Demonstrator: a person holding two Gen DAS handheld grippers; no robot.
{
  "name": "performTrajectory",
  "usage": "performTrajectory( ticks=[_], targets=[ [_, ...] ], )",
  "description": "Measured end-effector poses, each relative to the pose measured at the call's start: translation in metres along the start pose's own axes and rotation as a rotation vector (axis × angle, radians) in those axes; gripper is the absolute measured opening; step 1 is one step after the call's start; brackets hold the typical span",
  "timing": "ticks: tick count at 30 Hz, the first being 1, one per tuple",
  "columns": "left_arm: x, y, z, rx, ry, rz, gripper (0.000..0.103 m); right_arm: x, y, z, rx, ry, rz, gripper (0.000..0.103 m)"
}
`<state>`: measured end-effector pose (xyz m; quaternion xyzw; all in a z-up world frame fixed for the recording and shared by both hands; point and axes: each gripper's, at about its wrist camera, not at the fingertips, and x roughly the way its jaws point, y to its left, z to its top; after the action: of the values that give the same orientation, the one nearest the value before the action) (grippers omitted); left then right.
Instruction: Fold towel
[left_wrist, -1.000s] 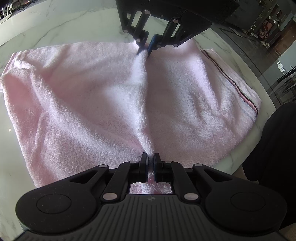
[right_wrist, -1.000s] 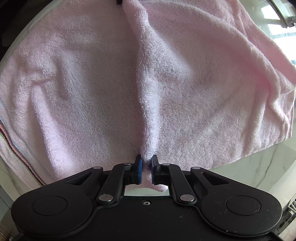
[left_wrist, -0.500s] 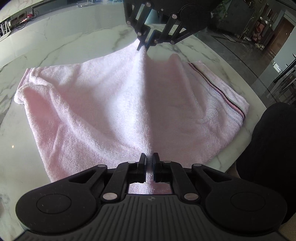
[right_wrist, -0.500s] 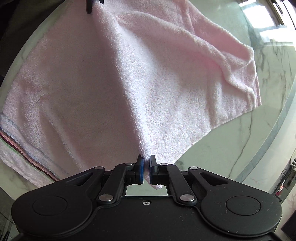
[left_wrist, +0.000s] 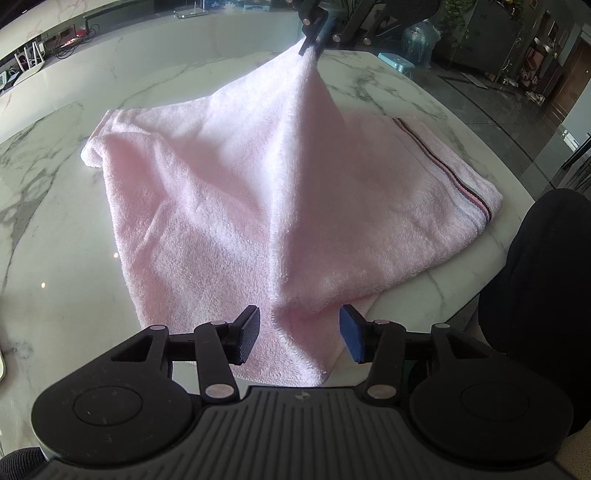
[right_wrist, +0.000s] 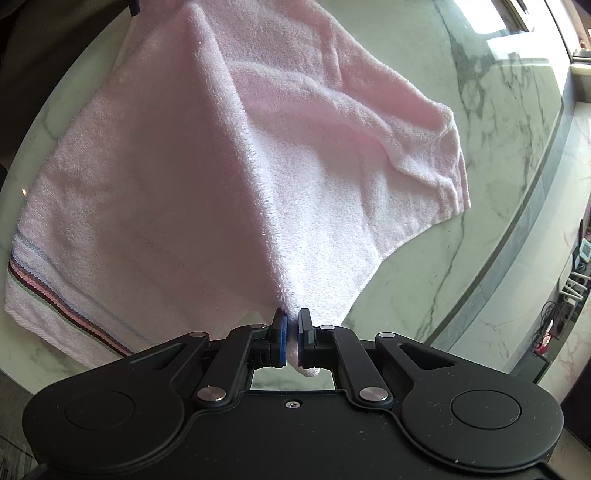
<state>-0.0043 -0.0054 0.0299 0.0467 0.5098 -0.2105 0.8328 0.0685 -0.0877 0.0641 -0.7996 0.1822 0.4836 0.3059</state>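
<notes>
A pink towel (left_wrist: 229, 192) with a striped band along one end lies partly on the white marble table (left_wrist: 55, 155). My left gripper (left_wrist: 299, 334) is open, its fingers either side of the near towel edge without gripping it. My right gripper (right_wrist: 291, 332) is shut on the far towel edge and lifts it, so the towel (right_wrist: 229, 177) rises in a tent-like ridge. In the left wrist view the right gripper (left_wrist: 312, 46) shows at the top, pinching the raised peak.
The rounded table edge (left_wrist: 517, 192) runs on the right, with dark floor beyond. A person's dark-clothed body (left_wrist: 546, 302) stands at the right. Cables and small items (left_wrist: 33, 59) lie at the far left beyond the table.
My left gripper has opened and let go of the near towel edge. My right gripper has kept lifting its edge, so the ridge stands higher at the far end.
</notes>
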Motion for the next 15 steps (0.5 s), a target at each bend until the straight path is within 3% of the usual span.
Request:
performTrajectory(
  ticks=[9, 15],
  targets=[
    [-0.0052, -0.0014, -0.0071, -0.011, 0.000, 0.021, 0.046, -0.0034, 0.0022, 0.0051, 0.010, 0.003, -0.011, 0.004],
    [-0.0005, -0.0019, -0.0035, -0.033, -0.024, -0.012, 0.046, -0.0064, 0.0010, 0.0014, 0.024, -0.009, -0.012, 0.004]
  ],
)
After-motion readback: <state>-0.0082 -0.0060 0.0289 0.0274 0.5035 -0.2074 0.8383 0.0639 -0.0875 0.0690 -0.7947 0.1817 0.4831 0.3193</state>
